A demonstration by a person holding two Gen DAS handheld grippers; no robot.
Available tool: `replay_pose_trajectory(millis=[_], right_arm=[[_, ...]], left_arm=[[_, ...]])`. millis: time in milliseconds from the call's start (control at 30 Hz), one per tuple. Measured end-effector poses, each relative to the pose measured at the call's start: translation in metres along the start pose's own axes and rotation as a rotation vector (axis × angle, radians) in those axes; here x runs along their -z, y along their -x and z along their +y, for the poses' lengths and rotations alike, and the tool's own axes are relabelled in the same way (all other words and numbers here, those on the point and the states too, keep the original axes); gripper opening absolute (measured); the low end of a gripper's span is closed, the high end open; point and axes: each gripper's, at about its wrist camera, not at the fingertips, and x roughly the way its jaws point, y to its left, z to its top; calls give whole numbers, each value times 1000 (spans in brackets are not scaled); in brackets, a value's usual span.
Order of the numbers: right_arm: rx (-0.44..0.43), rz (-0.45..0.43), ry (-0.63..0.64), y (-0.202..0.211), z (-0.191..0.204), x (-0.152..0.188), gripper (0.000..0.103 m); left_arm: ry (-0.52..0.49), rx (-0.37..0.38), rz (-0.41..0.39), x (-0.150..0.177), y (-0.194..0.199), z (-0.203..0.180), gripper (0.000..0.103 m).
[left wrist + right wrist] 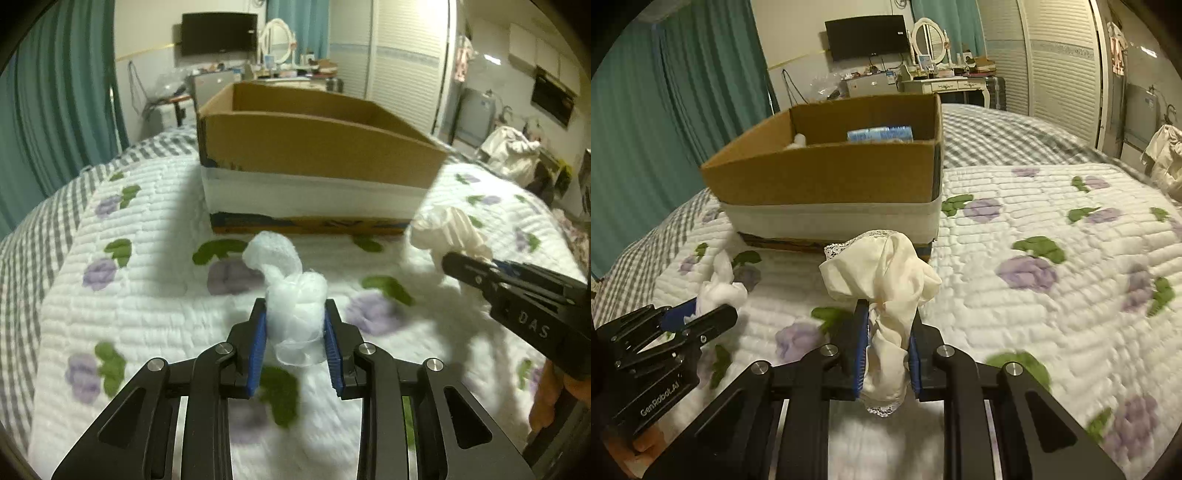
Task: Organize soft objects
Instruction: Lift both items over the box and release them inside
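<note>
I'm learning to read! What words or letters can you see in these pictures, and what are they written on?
"DAS" – on the black body of the right gripper, seen from the left wrist view.
"GenRobot.AI" – on the black body of the left gripper, seen from the right wrist view.
The print on the bottom strip of the cardboard box and on the blue packet inside it is too blurred to read.

The left tool (295, 332) is matte black, with two angular arms ending in ribbed blue pads (258, 347) and round silver screws at each joint. The right tool (886, 343) is built the same way. White lettering marks their sides: "DAS" on the right one, "GenRobot.AI" on the left. Bare skin of a hand (546, 398) shows beneath the "DAS" lettering.
</note>
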Motion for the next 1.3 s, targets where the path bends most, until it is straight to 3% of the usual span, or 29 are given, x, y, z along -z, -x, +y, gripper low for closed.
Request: replay_pose_trajectory(millis=[400,700,967,1167,1300], right_arm=[[2,-84,98,108,23,7,18],[-17,-170,190,170,37,-43,18],[-23,-245,224,179,27,-140,18],[-30,-258,231,148,23,-199,18],[-35,-257,246,117,26,-225,18]], left_arm=[[-46,35,-115,-21,91,-28,28],[-68,5,-202,-64,136,-29,28],[-50,-23,-294,-140,125,-11,28],[-82,-81,-340,-189,86,-2,28],[-92,-66,-364,-210,55,5,28]])
